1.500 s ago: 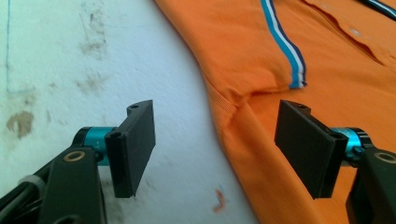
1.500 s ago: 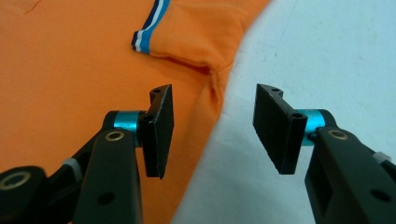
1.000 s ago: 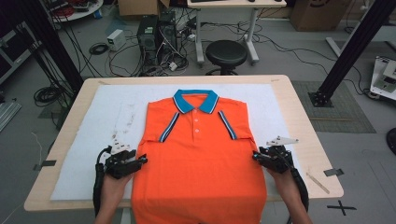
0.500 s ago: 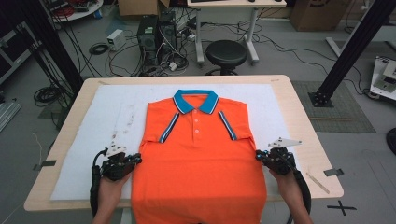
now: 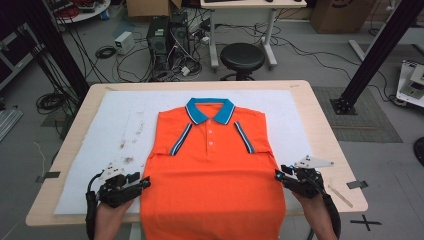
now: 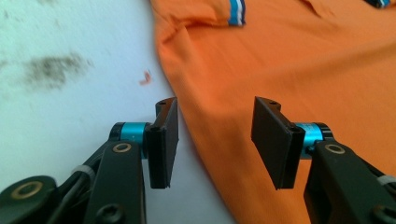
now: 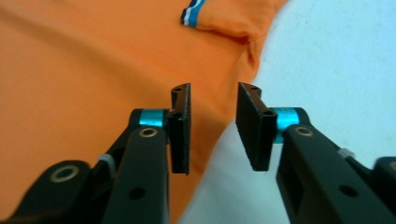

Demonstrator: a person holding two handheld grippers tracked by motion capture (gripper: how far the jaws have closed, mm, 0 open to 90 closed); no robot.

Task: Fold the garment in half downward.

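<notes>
Jaws of both grippers, just reopened, straddle the orange polo shirt (image 5: 212, 185) edges, seemingly gripping nothing; no readable label.

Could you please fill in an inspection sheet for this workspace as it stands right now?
Surface: wooden table under a white mat with dark smudges on its left part.
Job's things: orange polo shirt lies flat, collar away from the person, sleeves folded in, hem over the near edge.
Clutter: tape bits and a flat stick near the table's right corner.
Grippers: left gripper and right gripper open, jaws just opened, each over a side edge of the shirt, not pinching it.
Cables: one trails from each gripper; many lie on the floor.
Surroundings: stool, computer tower, black frame legs.
</notes>
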